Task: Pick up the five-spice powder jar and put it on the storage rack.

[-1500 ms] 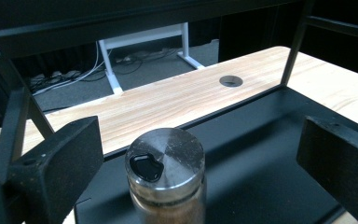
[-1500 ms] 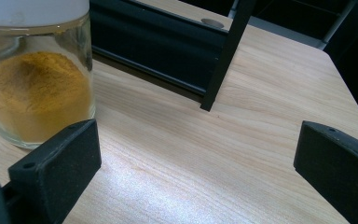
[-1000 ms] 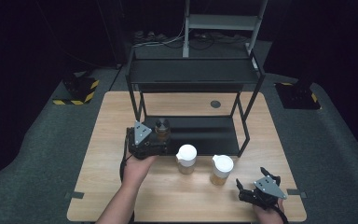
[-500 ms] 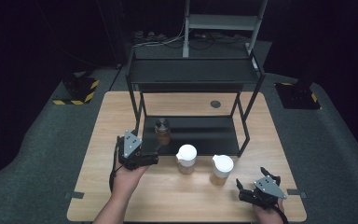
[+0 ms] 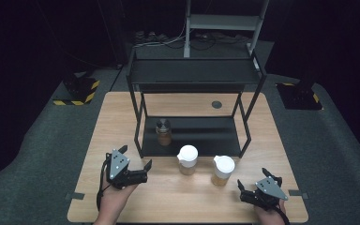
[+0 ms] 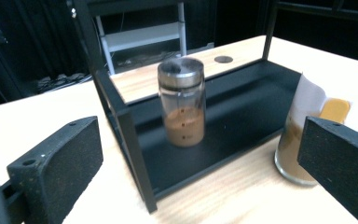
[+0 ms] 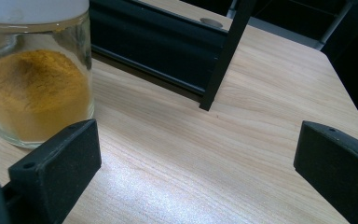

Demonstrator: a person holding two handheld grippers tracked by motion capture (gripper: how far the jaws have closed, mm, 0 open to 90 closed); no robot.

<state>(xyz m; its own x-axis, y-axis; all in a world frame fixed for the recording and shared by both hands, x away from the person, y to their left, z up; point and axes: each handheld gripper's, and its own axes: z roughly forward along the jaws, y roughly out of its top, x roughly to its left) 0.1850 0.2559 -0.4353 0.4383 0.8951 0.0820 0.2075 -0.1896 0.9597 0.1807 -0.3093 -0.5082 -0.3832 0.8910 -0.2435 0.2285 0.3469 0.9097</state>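
Observation:
A small glass jar [image 5: 163, 132] with a metal lid and brown powder stands on the lower shelf of a black rack [image 5: 194, 75]. In the left gripper view this jar [image 6: 182, 102] is straight ahead, well beyond the jaws. My left gripper [image 5: 135, 157] is open over the table's near left with nothing between its jaws [image 6: 199, 135]. Two white-lidded jars of yellowish powder [image 5: 187, 159] [image 5: 223, 169] stand on the table in front of the rack. My right gripper [image 5: 253, 179] is open at the near right, empty [image 7: 196, 140], with the nearer jar [image 7: 37, 88] off to its left.
The rack's front left post [image 6: 130, 154] stands between the left gripper and the shelf. A rack leg [image 7: 221, 60] rises ahead of the right gripper. A round grommet [image 5: 216, 104] sits in the wooden tabletop [image 5: 178, 197] behind the rack. A metal stand [image 5: 225, 21] is beyond the table.
My left gripper has drawn back from the small jar at the rack toward the near left of the table. The jar stays on the shelf. The right gripper has not moved.

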